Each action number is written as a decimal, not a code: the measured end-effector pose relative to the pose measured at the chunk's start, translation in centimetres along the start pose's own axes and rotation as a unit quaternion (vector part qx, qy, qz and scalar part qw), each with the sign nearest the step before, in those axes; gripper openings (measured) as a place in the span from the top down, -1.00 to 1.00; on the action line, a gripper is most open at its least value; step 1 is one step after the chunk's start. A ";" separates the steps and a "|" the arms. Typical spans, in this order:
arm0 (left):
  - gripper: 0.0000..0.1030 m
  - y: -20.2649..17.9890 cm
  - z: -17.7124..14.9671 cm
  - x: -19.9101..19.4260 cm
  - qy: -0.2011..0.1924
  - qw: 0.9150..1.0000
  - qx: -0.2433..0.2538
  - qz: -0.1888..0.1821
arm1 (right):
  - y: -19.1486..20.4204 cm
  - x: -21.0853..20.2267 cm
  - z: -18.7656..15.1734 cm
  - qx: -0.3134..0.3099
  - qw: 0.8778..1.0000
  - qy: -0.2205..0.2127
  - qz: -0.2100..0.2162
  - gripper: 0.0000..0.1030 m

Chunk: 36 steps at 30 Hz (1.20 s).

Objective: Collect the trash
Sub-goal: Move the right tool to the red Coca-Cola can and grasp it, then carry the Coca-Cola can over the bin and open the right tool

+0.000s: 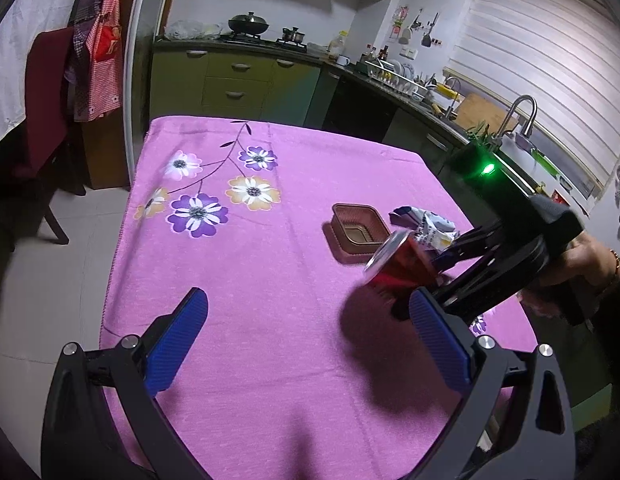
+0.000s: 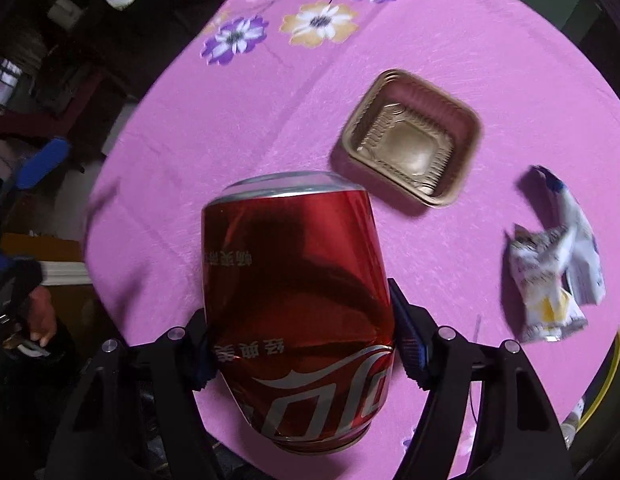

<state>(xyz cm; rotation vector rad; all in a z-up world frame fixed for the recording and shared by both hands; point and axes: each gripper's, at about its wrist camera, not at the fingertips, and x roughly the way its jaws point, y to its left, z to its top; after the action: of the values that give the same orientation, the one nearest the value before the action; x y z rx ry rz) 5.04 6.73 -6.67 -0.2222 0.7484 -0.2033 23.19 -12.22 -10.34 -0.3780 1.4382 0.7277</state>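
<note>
The right gripper [image 2: 298,344] clamps the dented red cola can [image 2: 298,280] while the left gripper [image 1: 310,340] gapes empty; the slick can may slip.

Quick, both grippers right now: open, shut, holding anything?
Left gripper: open, nothing between its blue pads.
Right gripper: shut on the red soda can, lifted off the pink tablecloth.

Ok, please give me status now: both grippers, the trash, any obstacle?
Right gripper closed on red can. Left gripper open, empty. Brown tray and crumpled wrapper lie on the pink cloth. Nothing in the way.
</note>
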 end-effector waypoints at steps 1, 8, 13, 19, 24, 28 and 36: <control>-0.87 -0.2 0.0 0.1 0.001 1.000 0.003 0.002 | -0.5 -0.7 -0.5 0.004 1.000 -0.007 0.000 -0.37; -0.87 -1.5 0.1 1.4 0.005 1.000 0.015 -0.009 | -7.0 -8.5 -4.8 0.078 0.994 -0.067 -0.029 -0.37; -0.87 -2.3 0.6 2.4 0.013 0.999 0.007 -0.036 | -16.7 -14.7 -10.3 0.189 0.972 -0.111 -0.086 -0.37; -0.87 -5.4 0.7 3.2 0.027 0.997 0.043 -0.055 | -30.2 -16.2 -17.3 0.336 0.929 -0.097 -0.124 -0.37; -0.87 -6.6 0.9 4.0 0.042 0.996 0.051 -0.058 | -37.9 -13.1 -19.6 0.413 0.901 -0.068 -0.112 -0.37; -0.87 -6.9 1.1 4.2 0.043 0.996 0.056 -0.049 | -41.6 -10.9 -20.1 0.445 0.889 -0.057 -0.088 -0.37; -0.87 -7.3 1.5 5.4 0.059 0.995 0.068 -0.043 | -42.1 -11.5 -21.4 0.458 0.880 -0.077 -0.098 -0.49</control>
<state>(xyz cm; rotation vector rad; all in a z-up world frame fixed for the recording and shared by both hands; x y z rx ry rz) 9.19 -1.47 -7.20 -0.1135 0.8405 -0.3496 34.83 -59.41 -9.68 0.2715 1.4025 -0.1339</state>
